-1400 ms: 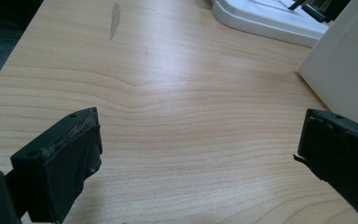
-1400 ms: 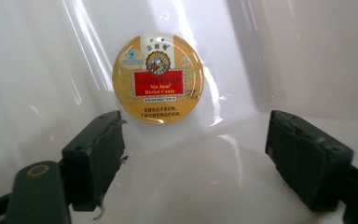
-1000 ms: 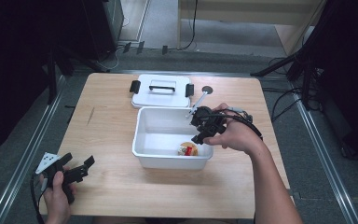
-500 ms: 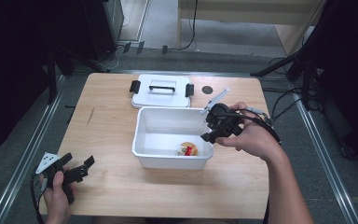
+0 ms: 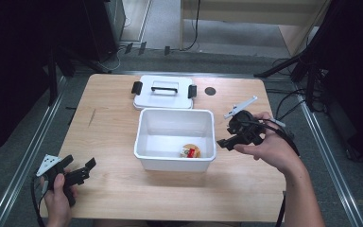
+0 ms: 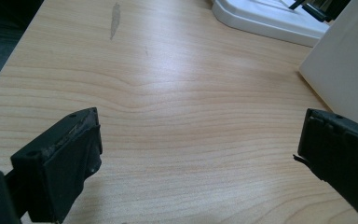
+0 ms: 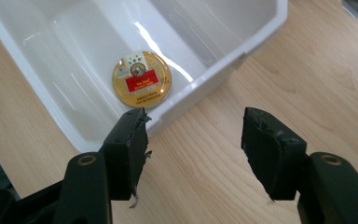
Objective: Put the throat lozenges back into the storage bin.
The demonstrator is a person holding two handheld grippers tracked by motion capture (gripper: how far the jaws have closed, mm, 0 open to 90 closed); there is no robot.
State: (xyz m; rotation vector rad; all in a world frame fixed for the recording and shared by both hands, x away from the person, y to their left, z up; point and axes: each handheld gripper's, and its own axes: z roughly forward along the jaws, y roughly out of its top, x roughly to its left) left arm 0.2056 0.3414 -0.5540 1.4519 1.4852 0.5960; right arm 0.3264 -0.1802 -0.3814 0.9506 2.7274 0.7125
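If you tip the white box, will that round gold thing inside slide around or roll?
The round gold tin lies flat on the white box's glossy floor, so it would probably slide rather than roll. It looks small and flat, so likely light. On edge, it might roll.

The table (image 6: 177,107) is showing pale, matt wood grain. The bin (image 7: 74,107) is gleaming as smooth, glossy white plastic, holding a shiny gold tin (image 7: 142,79). The lid (image 5: 163,92) is looking like smooth white plastic.

round gold tin (image 7: 142,79), red label, print illegible
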